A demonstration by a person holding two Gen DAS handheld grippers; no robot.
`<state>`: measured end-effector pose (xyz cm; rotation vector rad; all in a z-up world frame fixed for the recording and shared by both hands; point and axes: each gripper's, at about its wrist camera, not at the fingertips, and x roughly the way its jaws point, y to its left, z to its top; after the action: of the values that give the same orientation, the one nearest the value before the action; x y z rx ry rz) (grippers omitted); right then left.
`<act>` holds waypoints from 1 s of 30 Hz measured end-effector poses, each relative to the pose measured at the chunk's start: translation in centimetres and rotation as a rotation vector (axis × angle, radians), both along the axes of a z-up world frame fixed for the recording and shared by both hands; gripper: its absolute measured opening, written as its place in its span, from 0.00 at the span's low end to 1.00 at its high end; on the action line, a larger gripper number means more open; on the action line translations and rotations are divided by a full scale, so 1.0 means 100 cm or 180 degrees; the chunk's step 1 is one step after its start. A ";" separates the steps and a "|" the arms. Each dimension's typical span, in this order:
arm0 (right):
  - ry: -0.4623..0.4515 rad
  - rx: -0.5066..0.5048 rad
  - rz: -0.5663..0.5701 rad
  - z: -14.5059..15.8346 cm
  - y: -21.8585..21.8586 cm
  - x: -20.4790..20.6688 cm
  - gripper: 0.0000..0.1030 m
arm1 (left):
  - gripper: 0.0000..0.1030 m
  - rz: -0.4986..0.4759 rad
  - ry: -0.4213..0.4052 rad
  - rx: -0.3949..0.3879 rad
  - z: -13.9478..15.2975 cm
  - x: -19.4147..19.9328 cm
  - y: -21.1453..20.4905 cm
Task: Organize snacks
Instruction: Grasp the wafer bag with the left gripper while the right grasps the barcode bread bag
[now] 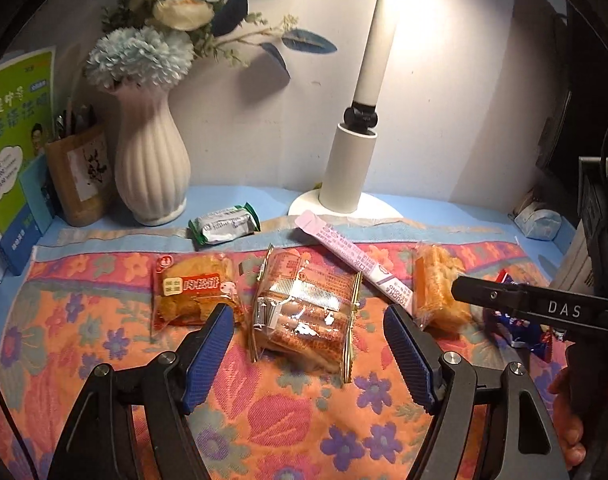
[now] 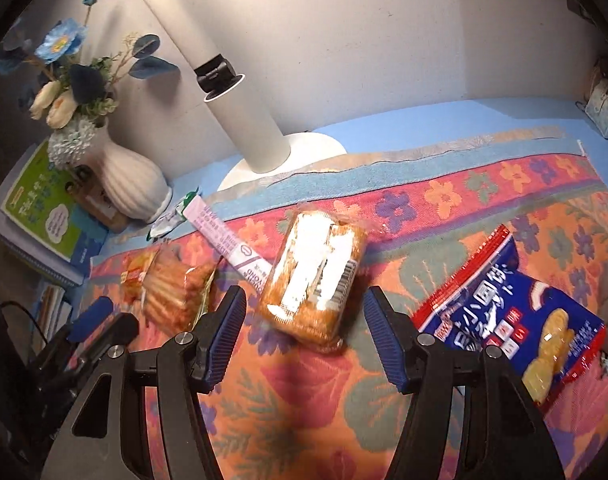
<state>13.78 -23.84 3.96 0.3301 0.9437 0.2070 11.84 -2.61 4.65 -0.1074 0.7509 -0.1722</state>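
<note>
Clear-wrapped orange snack packets (image 1: 304,308) lie scattered on the floral orange cloth (image 1: 304,420). The left gripper (image 1: 305,326) and right gripper (image 2: 304,312) each stand spread, straddling one packet without touching it.

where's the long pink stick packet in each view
Left wrist view: the pink stick packet lies slanted right of centre, beyond the open left gripper, its far end near the lamp base.
Right wrist view: the packet lies left of centre, beyond the open right gripper.
Shared landmark: the white ribbed vase.
</note>
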 end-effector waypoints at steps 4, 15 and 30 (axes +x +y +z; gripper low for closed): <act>0.0028 -0.0037 0.0037 -0.013 0.006 0.015 0.59 | 0.73 -0.0024 0.0132 0.0042 -0.019 0.020 -0.009; -0.0143 -0.0188 0.0115 -0.027 0.013 0.014 0.60 | 0.75 -0.0065 0.0198 0.0292 -0.030 0.031 -0.025; -0.0171 0.0063 0.0239 -0.004 0.002 -0.027 0.43 | 0.59 -0.0143 -0.0010 0.0483 0.006 -0.035 -0.031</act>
<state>11.12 -23.62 3.55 0.3061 0.9021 0.2929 8.37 -5.76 5.22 0.0541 0.7612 -0.1576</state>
